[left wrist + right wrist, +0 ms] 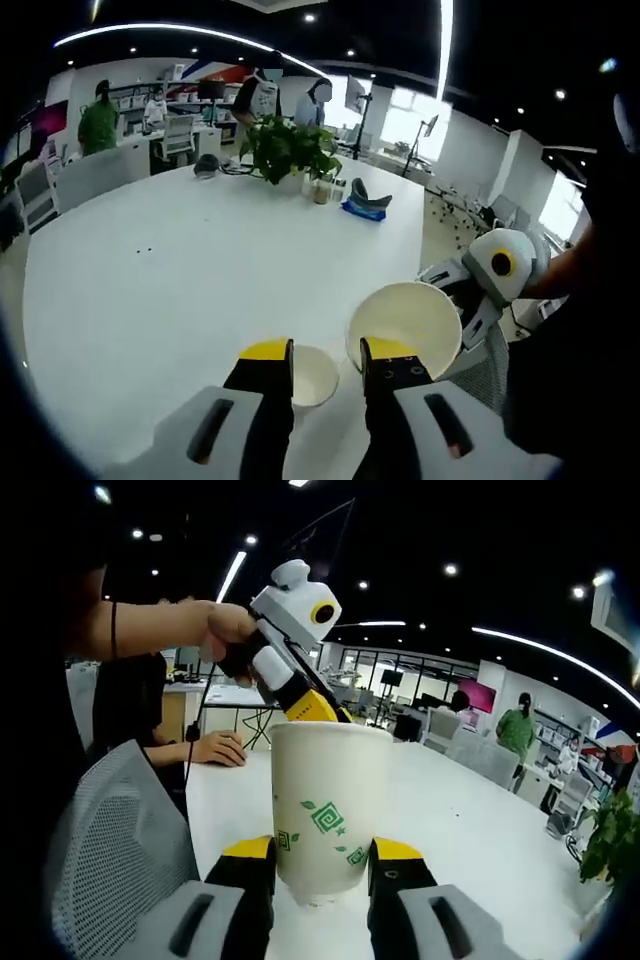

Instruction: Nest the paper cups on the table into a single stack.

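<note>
In the left gripper view, a small paper cup (312, 374) stands on the tabletop (180, 280), just left of a larger paper cup (405, 322) tilted on its side. A potted plant (288, 150) sits far behind that small cup, with a folded cloth (366, 204) right of the plant.

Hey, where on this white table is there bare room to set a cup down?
The broad table stretch between the near cups and the potted plant is bare. Crowded: the near edge, with the small cup and large cup, and around the plant and blue item.
</note>
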A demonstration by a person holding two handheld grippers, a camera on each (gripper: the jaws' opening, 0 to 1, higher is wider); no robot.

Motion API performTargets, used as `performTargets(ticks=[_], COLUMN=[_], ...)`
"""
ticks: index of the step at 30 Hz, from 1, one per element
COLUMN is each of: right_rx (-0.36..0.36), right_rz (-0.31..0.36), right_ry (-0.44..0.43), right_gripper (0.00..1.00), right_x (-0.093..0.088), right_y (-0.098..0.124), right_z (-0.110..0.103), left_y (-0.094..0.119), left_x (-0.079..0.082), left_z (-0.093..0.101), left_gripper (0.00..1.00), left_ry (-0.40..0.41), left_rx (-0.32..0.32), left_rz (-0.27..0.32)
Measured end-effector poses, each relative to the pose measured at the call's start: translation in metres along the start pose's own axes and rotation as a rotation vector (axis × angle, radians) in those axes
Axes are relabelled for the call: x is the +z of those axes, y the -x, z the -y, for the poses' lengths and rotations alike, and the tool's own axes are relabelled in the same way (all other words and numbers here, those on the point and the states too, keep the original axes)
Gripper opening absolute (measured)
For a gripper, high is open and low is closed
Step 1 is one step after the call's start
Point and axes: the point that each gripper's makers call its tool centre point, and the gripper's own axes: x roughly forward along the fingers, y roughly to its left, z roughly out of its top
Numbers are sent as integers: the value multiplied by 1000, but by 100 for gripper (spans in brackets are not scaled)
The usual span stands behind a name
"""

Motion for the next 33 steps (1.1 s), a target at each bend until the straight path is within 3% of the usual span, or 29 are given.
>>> performTargets(ticks=[7, 18, 25, 29, 33], right_rx=[-12, -20, -23, -28, -25], right_rz=[1, 12, 9, -7, -2], right_ry=[14, 24, 22, 24, 22], right_gripper=[34, 34, 34, 35, 35], right_x=[0, 1, -1, -5, -5], right_y=[2, 2, 2, 2, 1], right_z=[0, 0, 0, 1, 0], left_y=[-5, -11, -11, -12, -11], left_x=[-5, -8, -8, -5, -5], left_z=[2, 14, 15, 23, 21], left_gripper=[22, 5, 1, 0, 0], left_ry=[-1, 2, 15, 62, 67], left_rx=[-17, -72, -75, -110, -93], left_rz=[-21, -47, -53, -44, -56])
